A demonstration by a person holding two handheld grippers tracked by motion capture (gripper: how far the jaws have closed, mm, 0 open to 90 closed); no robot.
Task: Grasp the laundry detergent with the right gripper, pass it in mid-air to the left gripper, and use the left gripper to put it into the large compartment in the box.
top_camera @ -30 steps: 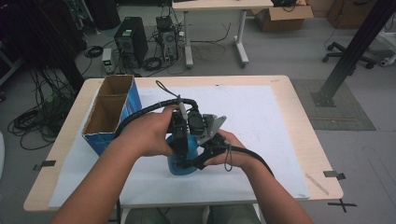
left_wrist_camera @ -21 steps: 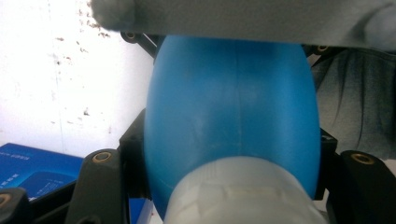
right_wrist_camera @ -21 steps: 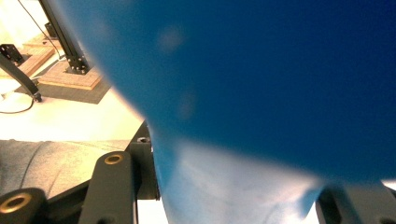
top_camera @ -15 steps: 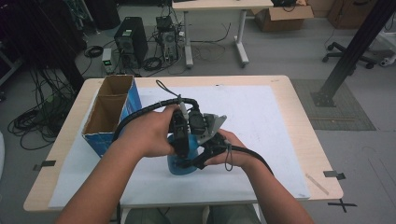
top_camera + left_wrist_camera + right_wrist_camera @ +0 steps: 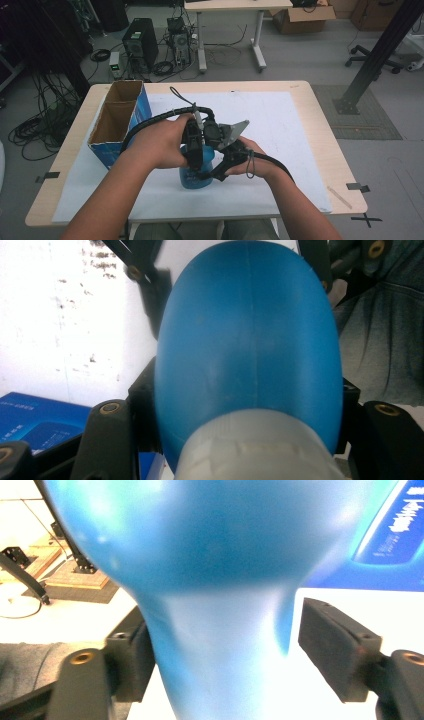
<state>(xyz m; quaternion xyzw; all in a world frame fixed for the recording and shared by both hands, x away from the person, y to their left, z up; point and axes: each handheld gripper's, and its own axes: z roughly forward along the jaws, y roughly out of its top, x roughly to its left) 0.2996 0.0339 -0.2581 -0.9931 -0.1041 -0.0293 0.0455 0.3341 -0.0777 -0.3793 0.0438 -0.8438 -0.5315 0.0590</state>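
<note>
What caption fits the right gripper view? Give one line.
Right tongs open around the blue bottle, one pad clear of it.

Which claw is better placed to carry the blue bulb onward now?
Left. The left claw is clamped on the blue bulb. The right claw has just been opening: one pad stands clear of its neck.

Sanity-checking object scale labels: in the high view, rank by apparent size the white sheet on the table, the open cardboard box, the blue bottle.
1. white sheet
2. cardboard box
3. blue bottle, though partly hidden by hands and grippers, so its full size is unsure.
</note>
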